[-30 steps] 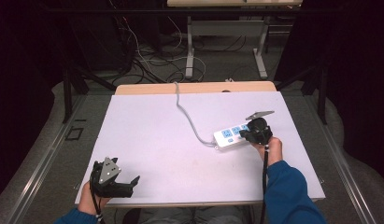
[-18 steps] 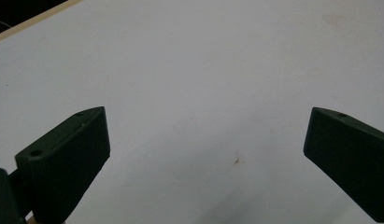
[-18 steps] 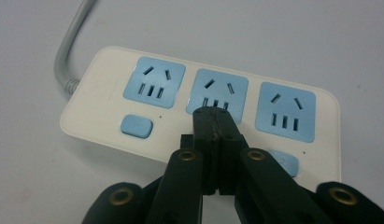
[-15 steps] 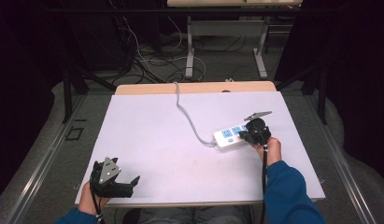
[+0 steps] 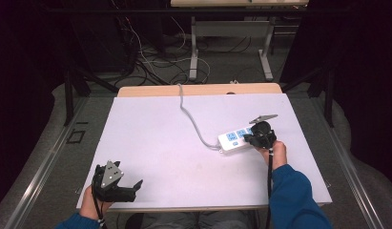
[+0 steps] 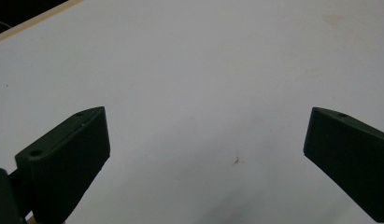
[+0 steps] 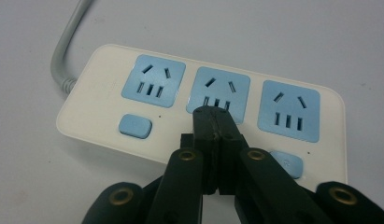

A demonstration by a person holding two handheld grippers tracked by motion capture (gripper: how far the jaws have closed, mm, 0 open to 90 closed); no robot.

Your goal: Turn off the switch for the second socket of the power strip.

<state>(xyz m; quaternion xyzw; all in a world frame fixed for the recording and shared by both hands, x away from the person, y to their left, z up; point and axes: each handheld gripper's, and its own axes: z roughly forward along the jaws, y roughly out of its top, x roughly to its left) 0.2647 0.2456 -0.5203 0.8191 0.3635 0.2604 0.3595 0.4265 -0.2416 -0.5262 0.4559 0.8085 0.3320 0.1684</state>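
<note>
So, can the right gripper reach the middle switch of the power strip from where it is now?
Probably yes. The right gripper, fingers shut, hangs just over the power strip, about where the middle switch should be; its tip hides that spot, and nothing stands between them.

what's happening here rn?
A person works a white power strip on the white table with handheld grippers. The right gripper, jaws shut, has its tips down over the strip's middle switch, below the middle socket; contact can't be confirmed. The left gripper rests open at the near left edge, holding nothing.
</note>
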